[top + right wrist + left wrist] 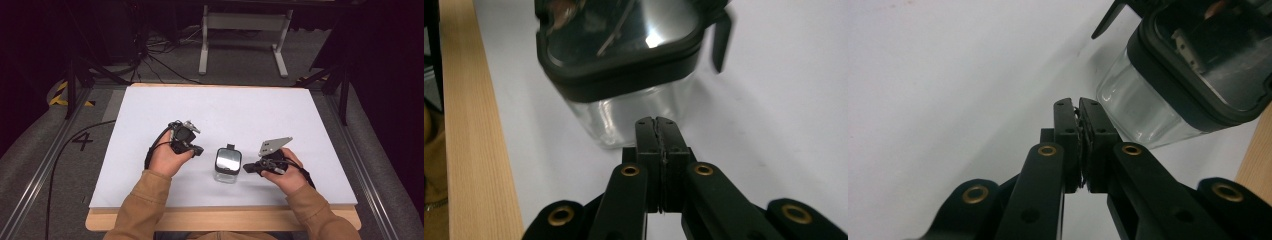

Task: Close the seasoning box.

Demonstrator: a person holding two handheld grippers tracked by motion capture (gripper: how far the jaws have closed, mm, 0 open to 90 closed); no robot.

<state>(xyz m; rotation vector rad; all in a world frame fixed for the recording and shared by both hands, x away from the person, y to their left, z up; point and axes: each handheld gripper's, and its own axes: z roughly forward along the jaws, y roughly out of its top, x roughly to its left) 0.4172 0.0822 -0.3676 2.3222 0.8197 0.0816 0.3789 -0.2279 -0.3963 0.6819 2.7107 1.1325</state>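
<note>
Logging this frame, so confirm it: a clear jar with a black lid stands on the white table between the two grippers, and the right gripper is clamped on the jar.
Not quite. The right gripper is shut on nothing; the right gripper view shows its jaws pressed together just short of the jar. The rest holds: the black-lidded jar stands on the white table between the two grippers.

My left tongs [198, 150] and right tongs [246, 169] point inward toward each other, low over the desk, both with jaws pressed together on nothing; my tan-sleeved forearms [145, 200] angle in from below.
</note>
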